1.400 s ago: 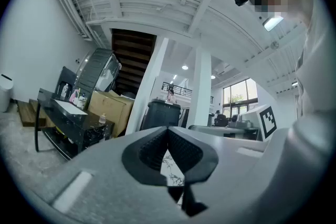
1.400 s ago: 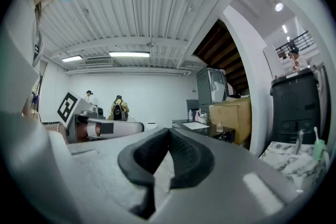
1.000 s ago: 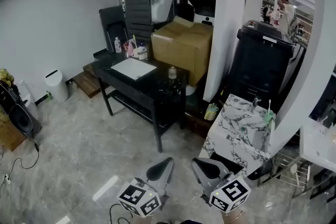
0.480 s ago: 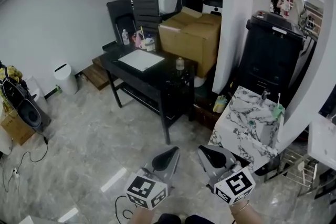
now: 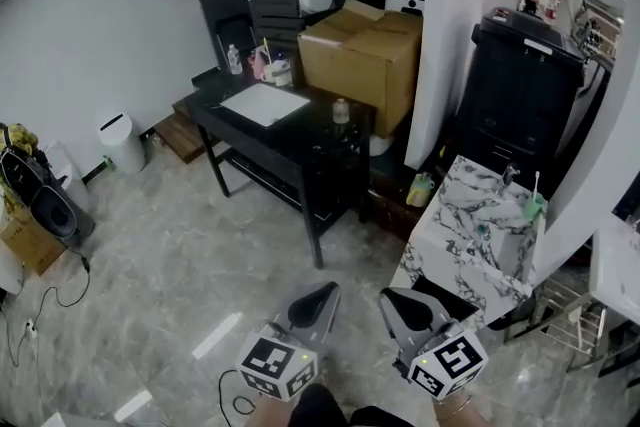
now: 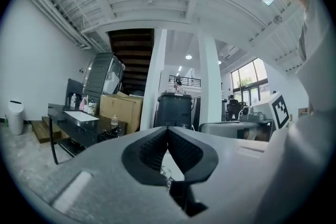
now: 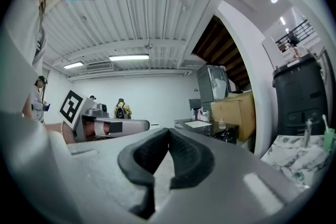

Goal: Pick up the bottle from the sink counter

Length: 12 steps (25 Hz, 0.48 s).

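The marble sink counter (image 5: 452,240) with its faucet (image 5: 508,177) stands ahead on the right. A green cup (image 5: 535,206) holding a toothbrush sits at its far corner, and a small teal item (image 5: 481,233) lies near the basin; no bottle is clear on it. A small clear bottle (image 5: 340,111) stands on the black desk (image 5: 262,130). My left gripper (image 5: 322,291) and right gripper (image 5: 392,296) hang low in the head view, both shut and empty, well short of the counter. The counter (image 7: 296,159) and cup (image 7: 329,139) also show in the right gripper view.
A cardboard box (image 5: 362,55) sits behind the desk, a tall black bin (image 5: 520,95) behind the counter, and a white pillar (image 5: 452,25) between them. A white bin (image 5: 120,141) stands by the left wall. Cables (image 5: 45,300) trail on the marble floor.
The desk and sink counter have slid lower in the head view. Both grippers stay shut and have risen slightly in the head view.
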{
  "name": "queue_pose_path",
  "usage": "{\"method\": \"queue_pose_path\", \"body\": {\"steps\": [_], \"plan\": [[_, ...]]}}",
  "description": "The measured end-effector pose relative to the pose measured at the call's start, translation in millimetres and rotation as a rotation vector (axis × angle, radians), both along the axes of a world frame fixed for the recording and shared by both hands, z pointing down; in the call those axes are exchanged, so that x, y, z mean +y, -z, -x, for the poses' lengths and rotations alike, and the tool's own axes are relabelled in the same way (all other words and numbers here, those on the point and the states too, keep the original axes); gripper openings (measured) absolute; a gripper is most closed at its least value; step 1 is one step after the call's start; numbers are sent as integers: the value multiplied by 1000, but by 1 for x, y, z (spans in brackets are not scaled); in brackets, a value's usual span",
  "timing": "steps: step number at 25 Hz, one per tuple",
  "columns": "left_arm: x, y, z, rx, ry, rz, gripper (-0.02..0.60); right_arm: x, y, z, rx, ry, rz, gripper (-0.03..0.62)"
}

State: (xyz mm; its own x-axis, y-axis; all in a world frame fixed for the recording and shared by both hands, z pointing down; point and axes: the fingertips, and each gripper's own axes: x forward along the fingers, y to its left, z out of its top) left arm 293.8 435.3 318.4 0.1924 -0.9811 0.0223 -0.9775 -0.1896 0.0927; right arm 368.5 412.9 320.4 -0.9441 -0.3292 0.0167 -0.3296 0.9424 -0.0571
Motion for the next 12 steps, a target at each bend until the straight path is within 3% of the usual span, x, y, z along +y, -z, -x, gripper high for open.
{"method": "queue_pose_path", "body": {"steps": [6, 12], "plan": [[-46, -13, 45, 34, -21, -9, 0, -54, -5, 45, 17, -31, -15, -5], [-102, -12, 128, 58, -33, 0, 0, -111, 1, 130, 11, -37, -20, -3]]}}
